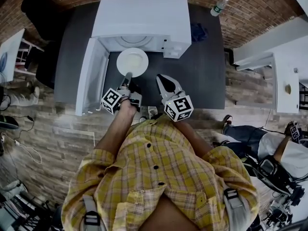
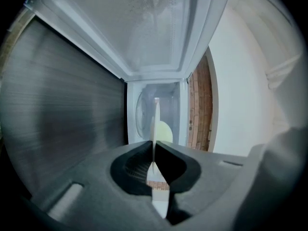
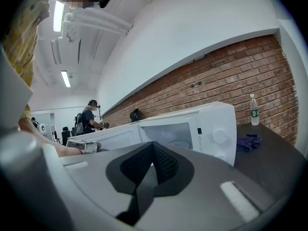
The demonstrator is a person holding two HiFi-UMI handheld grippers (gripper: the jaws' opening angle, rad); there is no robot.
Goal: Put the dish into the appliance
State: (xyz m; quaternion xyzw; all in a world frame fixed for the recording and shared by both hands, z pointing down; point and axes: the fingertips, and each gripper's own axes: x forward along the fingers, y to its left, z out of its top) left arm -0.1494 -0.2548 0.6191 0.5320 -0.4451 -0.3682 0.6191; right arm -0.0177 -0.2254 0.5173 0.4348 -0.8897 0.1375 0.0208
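Firmly pinching the near rim of the round white plate (image 1: pixel 132 61) with the left tongs (image 1: pixel 128 76), holding it level at the open mouth of the white microwave oven (image 1: pixel 144 18), beside its swung-out door (image 1: pixel 90 78). Holding the right tongs (image 1: pixel 162 78) pressed together on nothing, just right of the plate, above the dark table (image 1: pixel 207 76).

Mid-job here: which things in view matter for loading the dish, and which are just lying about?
In the job: plate, clamped at its rim in the left gripper; microwave, door open.
Lying about: water bottle and blue cloth on the table; right gripper, shut on nothing.
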